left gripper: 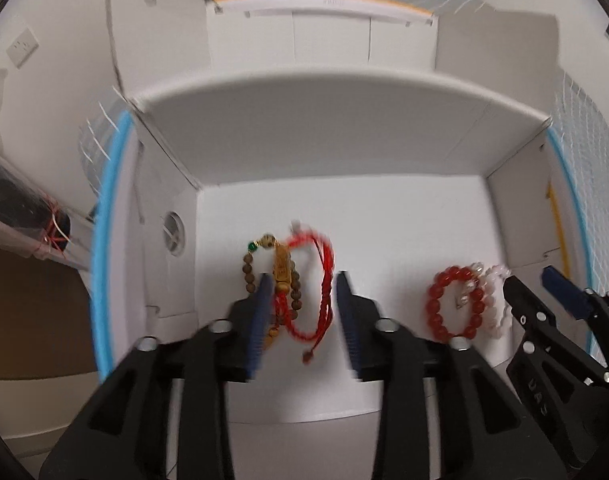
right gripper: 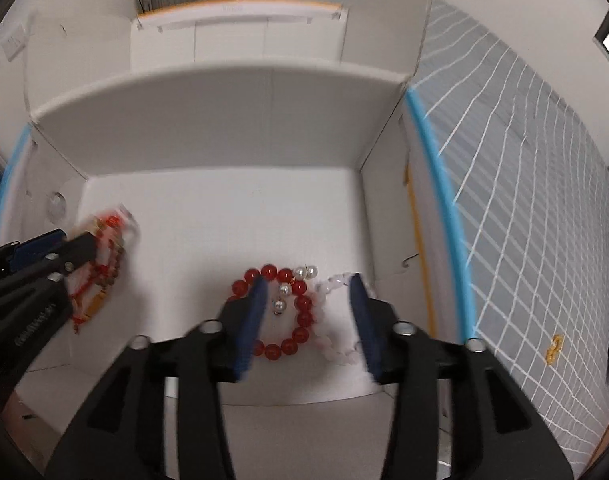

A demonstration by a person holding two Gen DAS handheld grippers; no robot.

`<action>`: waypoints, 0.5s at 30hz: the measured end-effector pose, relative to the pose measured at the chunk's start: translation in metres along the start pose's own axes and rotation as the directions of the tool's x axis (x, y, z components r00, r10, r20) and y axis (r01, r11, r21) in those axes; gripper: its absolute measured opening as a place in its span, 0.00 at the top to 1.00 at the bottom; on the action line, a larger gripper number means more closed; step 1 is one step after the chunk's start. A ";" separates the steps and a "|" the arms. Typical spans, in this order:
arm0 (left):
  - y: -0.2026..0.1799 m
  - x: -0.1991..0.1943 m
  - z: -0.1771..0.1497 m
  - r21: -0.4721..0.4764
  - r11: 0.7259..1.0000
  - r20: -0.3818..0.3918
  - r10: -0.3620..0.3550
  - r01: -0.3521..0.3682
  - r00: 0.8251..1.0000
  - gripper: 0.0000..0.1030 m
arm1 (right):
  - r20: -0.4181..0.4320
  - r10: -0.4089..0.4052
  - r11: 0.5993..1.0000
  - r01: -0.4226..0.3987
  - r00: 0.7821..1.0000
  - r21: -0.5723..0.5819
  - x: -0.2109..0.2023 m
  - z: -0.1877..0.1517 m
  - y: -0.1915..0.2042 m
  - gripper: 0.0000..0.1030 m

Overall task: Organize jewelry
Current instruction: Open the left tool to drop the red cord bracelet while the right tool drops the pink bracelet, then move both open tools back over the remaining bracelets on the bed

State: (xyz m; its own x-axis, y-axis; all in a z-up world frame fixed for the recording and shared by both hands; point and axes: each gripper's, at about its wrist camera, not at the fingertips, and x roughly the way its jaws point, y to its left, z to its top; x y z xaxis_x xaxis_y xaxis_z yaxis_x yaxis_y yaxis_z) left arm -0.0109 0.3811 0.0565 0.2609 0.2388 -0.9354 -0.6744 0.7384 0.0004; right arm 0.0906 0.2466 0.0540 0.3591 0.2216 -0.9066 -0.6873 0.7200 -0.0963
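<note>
1. Two piles of jewelry lie on the floor of the white box (left gripper: pixel 344 208), well apart, which I take as sorting by kind.
2. My left tongs (left gripper: pixel 304 280) stand spread and point steeply down over the left pile. The brown bead bracelet (left gripper: pixel 250 276) with its gold charm (left gripper: pixel 282 274) and the red cord bracelet (left gripper: pixel 322 280) lie between the blue pads (left gripper: pixel 260 320), but nothing is pinched; the cord rests loose on the box floor.
3. My right tongs (right gripper: pixel 308 280) are spread too, over the right pile: the red bead bracelet (right gripper: pixel 300 320), the pearl earrings (right gripper: pixel 304 274) lying inside and at its rim, and the pale pink bracelet (right gripper: pixel 336 344) just beside it. The left pad sits over the red ring's edge; I cannot tell through the blur whether it touches.
4. I judge both piles as set down, with the pads parted so they stay put.
5. Each pile sits toward its own side wall, leaving the box's middle bare, likely so that neither pair of tongs crowds the other.
6. Risk, as I read it: a pad snagging the cord on lifting.
</note>
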 end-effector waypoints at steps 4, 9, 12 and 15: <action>-0.008 -0.030 -0.008 0.018 1.000 0.097 -0.003 0.001 0.995 0.45 | 0.110 -0.039 0.999 0.036 0.993 0.035 -0.037 -0.002 -0.015 0.25; -0.029 -0.057 -0.024 0.040 0.998 0.177 -0.064 0.058 0.982 0.27 | 0.196 -0.114 0.991 0.096 0.974 0.097 -0.070 -0.006 -0.057 0.15; -0.057 -0.074 -0.027 0.079 0.994 0.237 -0.089 0.072 0.968 0.20 | 0.221 -0.146 0.985 0.121 0.964 0.125 -0.079 -0.011 -0.084 0.11; -0.089 -0.088 -0.037 0.143 0.985 0.295 -0.137 0.098 0.946 0.11 | 0.231 -0.184 0.975 0.148 0.956 0.163 -0.082 -0.021 -0.121 0.09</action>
State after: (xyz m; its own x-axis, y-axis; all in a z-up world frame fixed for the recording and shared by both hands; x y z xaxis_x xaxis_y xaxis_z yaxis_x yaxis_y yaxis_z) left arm 0.0000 0.2710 0.1261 0.5428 0.3105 -0.7804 -0.5396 0.8409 -0.0407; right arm 0.1313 0.1270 0.1308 0.6151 0.2313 -0.7538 -0.5140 0.8425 -0.1609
